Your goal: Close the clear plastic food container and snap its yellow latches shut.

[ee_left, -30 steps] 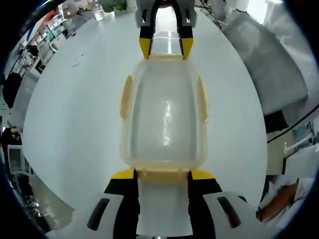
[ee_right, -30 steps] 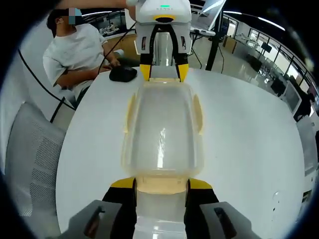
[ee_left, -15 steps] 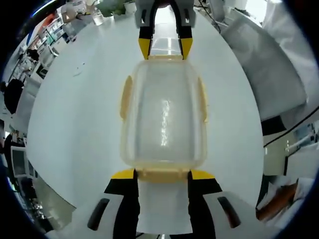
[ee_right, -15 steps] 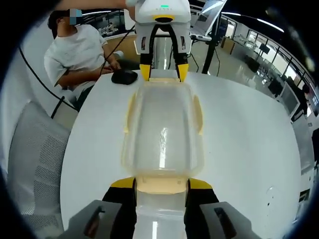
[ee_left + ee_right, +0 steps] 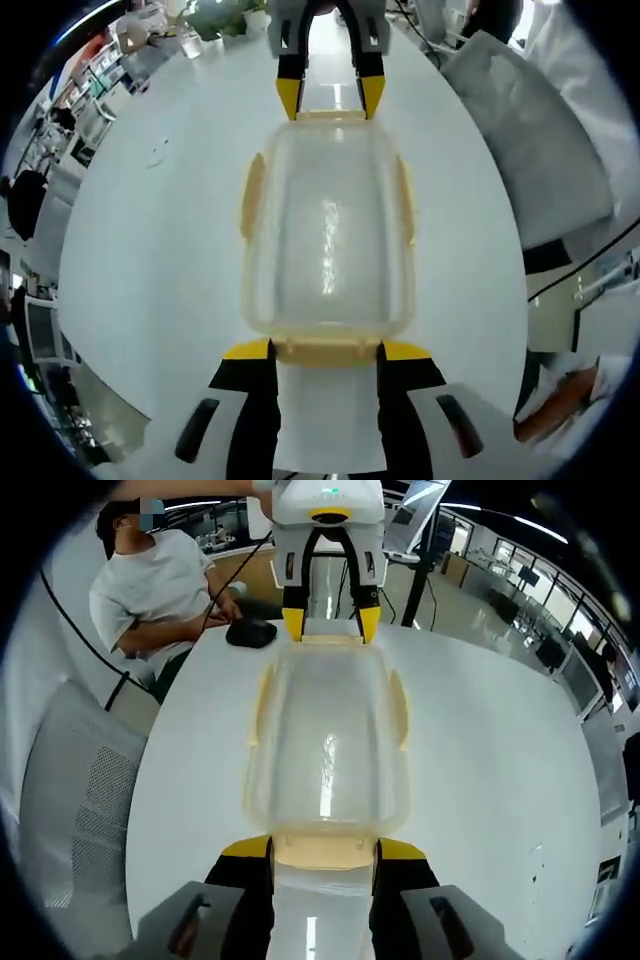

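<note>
Nothing has shifted in the last second: the container [image 5: 328,235] sits lidded on the tabletop [image 5: 150,230], between the left hand-held gripper [image 5: 327,350] and the right hand-held gripper [image 5: 322,848]. Each has its jaws spread astride an end latch [image 5: 327,349], apparently pressing it home. The 2 side latches [image 5: 250,195] look flared and unsnapped, with open tabletop beside both.

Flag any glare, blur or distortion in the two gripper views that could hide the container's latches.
Left gripper view: a vertical glare streak runs down the container lid; fisheye bends the white table edge; yellow side latches stay sharp. Right gripper view: the same kind of streak on the lid, bright ceiling strips overexposed, background soft toward the edges, the left gripper crisp.
</note>
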The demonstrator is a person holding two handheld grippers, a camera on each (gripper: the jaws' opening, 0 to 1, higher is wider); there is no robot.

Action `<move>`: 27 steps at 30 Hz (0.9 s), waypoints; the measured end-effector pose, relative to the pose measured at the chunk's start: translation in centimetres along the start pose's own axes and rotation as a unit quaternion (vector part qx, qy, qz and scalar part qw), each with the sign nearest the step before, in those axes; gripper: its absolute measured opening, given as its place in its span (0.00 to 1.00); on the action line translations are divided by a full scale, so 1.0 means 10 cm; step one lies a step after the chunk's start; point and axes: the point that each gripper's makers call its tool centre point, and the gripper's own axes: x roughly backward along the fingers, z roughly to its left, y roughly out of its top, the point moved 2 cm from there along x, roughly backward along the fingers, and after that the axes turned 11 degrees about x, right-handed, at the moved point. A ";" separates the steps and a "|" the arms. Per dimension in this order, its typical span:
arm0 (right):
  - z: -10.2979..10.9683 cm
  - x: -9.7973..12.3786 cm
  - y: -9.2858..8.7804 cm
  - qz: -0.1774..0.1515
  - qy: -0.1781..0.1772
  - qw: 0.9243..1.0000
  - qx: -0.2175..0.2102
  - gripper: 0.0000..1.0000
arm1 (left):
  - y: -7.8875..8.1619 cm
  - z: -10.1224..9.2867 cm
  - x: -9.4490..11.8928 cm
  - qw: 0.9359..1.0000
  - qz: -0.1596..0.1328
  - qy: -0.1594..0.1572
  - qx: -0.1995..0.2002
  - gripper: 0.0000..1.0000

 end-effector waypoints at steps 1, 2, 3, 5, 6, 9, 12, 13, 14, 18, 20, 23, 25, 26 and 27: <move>0.00 0.01 -0.02 0.001 0.000 1.000 0.000 0.34 | 0.01 0.00 0.00 1.000 0.000 0.000 -0.001 0.34; 0.00 0.02 -0.03 0.001 0.000 1.000 -0.001 0.34 | 0.03 -0.01 -0.01 1.000 0.000 0.000 -0.002 0.34; 0.01 0.03 -0.05 0.003 0.000 1.000 -0.001 0.34 | 0.05 -0.01 -0.02 1.000 0.000 0.000 -0.002 0.34; 0.02 0.05 -0.08 0.005 0.000 1.000 -0.002 0.34 | 0.08 -0.01 -0.02 1.000 -0.002 0.000 -0.003 0.34; 0.02 0.05 -0.10 0.006 0.000 1.000 -0.003 0.34 | 0.10 -0.02 -0.03 1.000 -0.002 0.000 -0.004 0.34; 0.03 0.06 -0.13 0.008 -0.001 1.000 -0.004 0.34 | 0.15 -0.02 -0.04 1.000 -0.004 0.000 -0.006 0.34; 0.04 0.09 -0.16 0.009 -0.002 1.000 -0.006 0.34 | 0.19 -0.03 -0.05 1.000 -0.005 -0.001 -0.007 0.34; 0.04 0.10 -0.18 0.009 -0.002 1.000 -0.007 0.34 | 0.21 -0.02 -0.06 1.000 -0.006 -0.001 -0.009 0.34; 0.05 0.12 -0.20 0.009 -0.004 1.000 -0.008 0.34 | 0.22 -0.02 -0.06 1.000 -0.006 0.000 -0.009 0.34; 0.06 0.16 -0.27 0.010 -0.008 1.000 -0.011 0.34 | 0.29 -0.02 -0.08 1.000 -0.007 0.000 -0.012 0.34; 0.08 0.18 -0.30 0.011 -0.008 1.000 -0.012 0.34 | 0.33 -0.03 -0.10 1.000 -0.009 -0.002 -0.013 0.34; 0.09 0.20 -0.36 0.013 -0.008 1.000 -0.013 0.34 | 0.39 -0.05 -0.12 1.000 -0.011 -0.003 -0.014 0.34; 0.11 0.22 -0.40 0.015 -0.009 1.000 -0.013 0.34 | 0.43 -0.06 -0.13 1.000 -0.012 -0.004 -0.015 0.34; 0.11 0.23 -0.41 0.016 -0.009 1.000 -0.013 0.34 | 0.45 -0.06 -0.13 1.000 -0.013 -0.004 -0.016 0.34; 0.12 0.23 -0.43 0.016 -0.010 1.000 -0.013 0.34 | 0.47 -0.06 -0.14 1.000 -0.013 -0.004 -0.017 0.35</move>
